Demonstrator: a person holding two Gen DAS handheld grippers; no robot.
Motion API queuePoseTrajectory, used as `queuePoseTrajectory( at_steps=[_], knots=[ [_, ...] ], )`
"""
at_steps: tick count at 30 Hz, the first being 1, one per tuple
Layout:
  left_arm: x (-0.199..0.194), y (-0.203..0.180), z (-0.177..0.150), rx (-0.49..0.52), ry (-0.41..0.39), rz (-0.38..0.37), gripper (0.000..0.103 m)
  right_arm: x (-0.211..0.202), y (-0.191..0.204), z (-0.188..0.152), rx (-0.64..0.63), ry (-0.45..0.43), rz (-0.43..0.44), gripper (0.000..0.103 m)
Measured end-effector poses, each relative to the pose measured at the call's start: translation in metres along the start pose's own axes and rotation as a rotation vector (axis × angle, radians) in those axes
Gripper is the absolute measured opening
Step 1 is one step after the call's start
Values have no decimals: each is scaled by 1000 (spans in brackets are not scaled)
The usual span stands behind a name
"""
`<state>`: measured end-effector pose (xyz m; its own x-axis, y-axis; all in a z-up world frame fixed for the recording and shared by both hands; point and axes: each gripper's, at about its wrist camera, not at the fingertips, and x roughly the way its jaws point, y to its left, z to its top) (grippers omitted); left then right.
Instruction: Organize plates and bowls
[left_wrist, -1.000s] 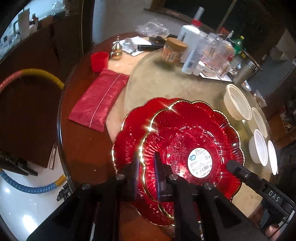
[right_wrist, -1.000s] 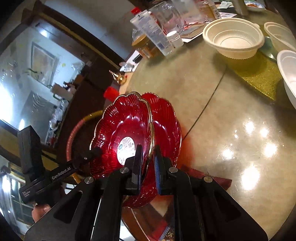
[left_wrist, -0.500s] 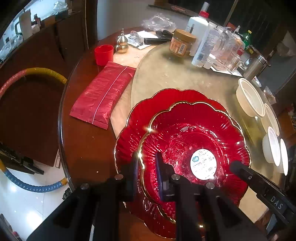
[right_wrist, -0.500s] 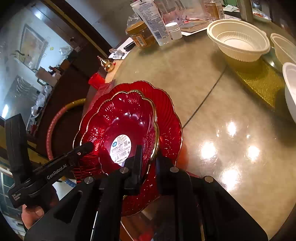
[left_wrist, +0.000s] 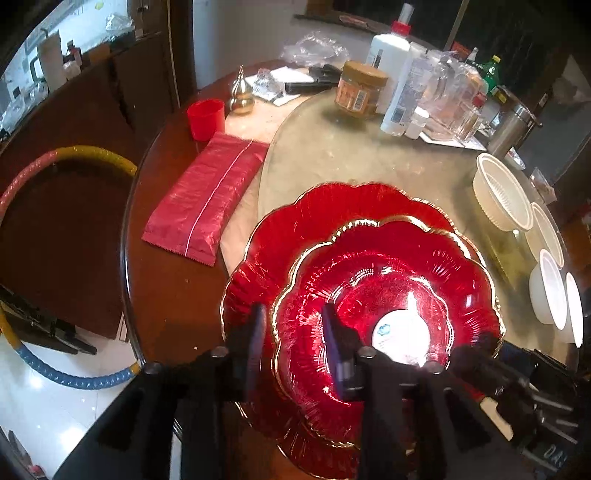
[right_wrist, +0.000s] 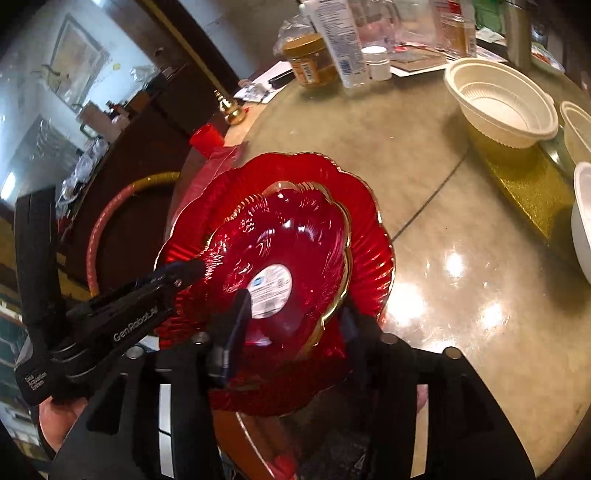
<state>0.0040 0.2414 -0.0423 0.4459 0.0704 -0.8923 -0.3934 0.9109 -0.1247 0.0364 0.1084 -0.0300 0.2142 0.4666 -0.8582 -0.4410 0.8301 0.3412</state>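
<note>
With the small red plate (left_wrist: 388, 295) nested on the large red plate (left_wrist: 332, 210), the left gripper (left_wrist: 293, 332) and right gripper (right_wrist: 295, 314), jaws just spread off its rim, should back away without nudging either of the 2 plates.

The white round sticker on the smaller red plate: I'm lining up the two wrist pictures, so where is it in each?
Left wrist: white round sticker lower right of centre, glare-washed.
Right wrist: sticker just left of centre, below the middle.
Shared landmark: brown-lidded jar at the table's far side.

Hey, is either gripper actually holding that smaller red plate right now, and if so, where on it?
Neither. The left gripper and right gripper have just been opening; both straddle the smaller red plate's rim without pressing.
</note>
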Motion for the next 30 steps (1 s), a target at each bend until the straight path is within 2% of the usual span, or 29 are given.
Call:
queuePoseTrajectory(
  at_steps=[2,3,6,8,10,12,14,16,17,19,22,25,28,30],
  knots=[
    [-6,-2,0,3,-16,20,55,-5,0,-1,5,5,15,55],
    [-10,-2,0,1,-37,17,59,-6,-2,-2,13,15,28,55],
    [-22,-1,-1,-17,-90,11,60,-13,-12,-6,54,26,94,55],
    [-33,-4,-1,-25,-136,-10,61,-23,-20,-10,87,-6,140,55],
    [-47,-11,-4,-11,-195,-35,65,-42,-33,-15,132,-85,213,55],
    [-67,-24,-9,27,-291,-90,78,-59,-43,-22,155,-159,240,55],
    [-87,-44,-17,74,-414,-115,85,-81,-56,-32,179,-253,264,75],
    [-100,-64,-24,123,-479,-180,88,-96,-71,-43,200,-313,291,79],
    [-103,-76,-27,150,-491,-231,93,-103,-79,-47,207,-329,307,79],
    [-101,-100,-31,196,-486,-315,103,-115,-95,-56,232,-355,312,79],
    [-83,-134,-31,246,-406,-403,103,-134,-132,-73,312,-407,287,79],
    [-65,-164,-28,272,-335,-451,103,-146,-170,-84,410,-417,288,79],
    [-41,-198,-19,311,-234,-429,103,-154,-213,-95,547,-417,262,79],
    [-24,-215,-10,282,-167,-411,103,-155,-233,-96,611,-410,268,79]
  ],
)
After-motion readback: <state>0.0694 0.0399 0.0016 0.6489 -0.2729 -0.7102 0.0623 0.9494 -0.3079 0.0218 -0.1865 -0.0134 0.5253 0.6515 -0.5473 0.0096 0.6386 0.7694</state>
